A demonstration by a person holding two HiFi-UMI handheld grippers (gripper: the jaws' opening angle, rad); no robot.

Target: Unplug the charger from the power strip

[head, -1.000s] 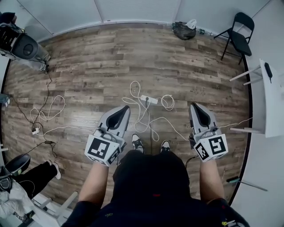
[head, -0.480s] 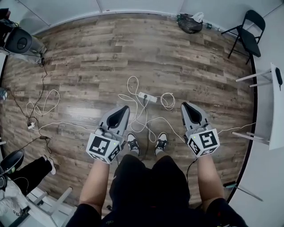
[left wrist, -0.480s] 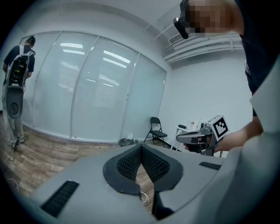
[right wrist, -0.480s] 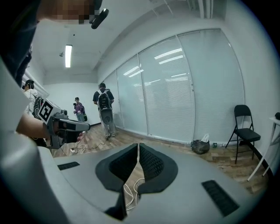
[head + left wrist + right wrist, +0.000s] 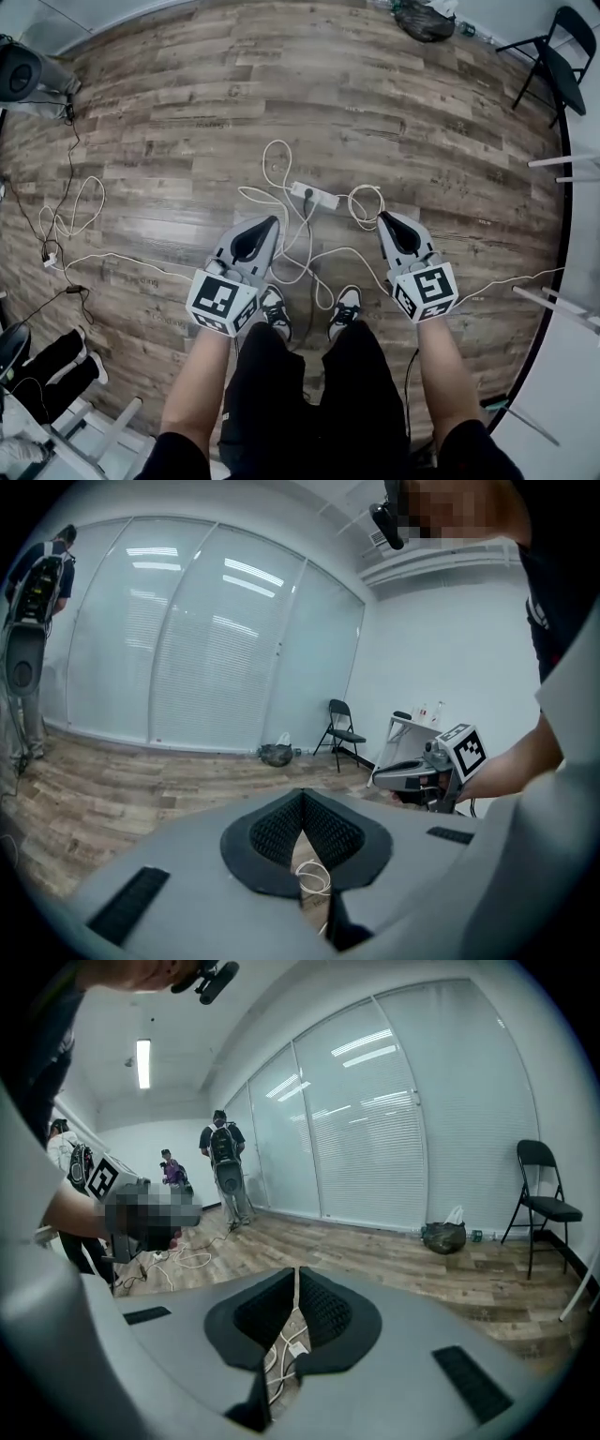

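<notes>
A white power strip [image 5: 316, 196] lies on the wood floor ahead of my feet, with a dark charger plug [image 5: 307, 193] in its left end and white cables [image 5: 281, 173] looping around it. My left gripper [image 5: 272, 222] hangs to the strip's near left and apart from it, jaws shut and empty. At the near right, beside a coiled cable [image 5: 366, 204], my right gripper [image 5: 382, 217] is also shut and empty. In the left gripper view the shut tips [image 5: 302, 793] frame a cable coil [image 5: 312, 878]. The right gripper view shows the tips [image 5: 296, 1269] above the strip [image 5: 296, 1347].
My shoes [image 5: 275, 310] stand just behind the grippers. More cables [image 5: 66, 211] trail over the floor at the left. A folding chair [image 5: 561, 56] and a black bag [image 5: 424, 21] are at the far right; table legs [image 5: 562, 164] are at the right. Another person's legs [image 5: 47, 361] are at the lower left.
Both grippers have sunk toward the floor and the head has come lower, so the power strip looks nearer. Both stay shut and empty.
</notes>
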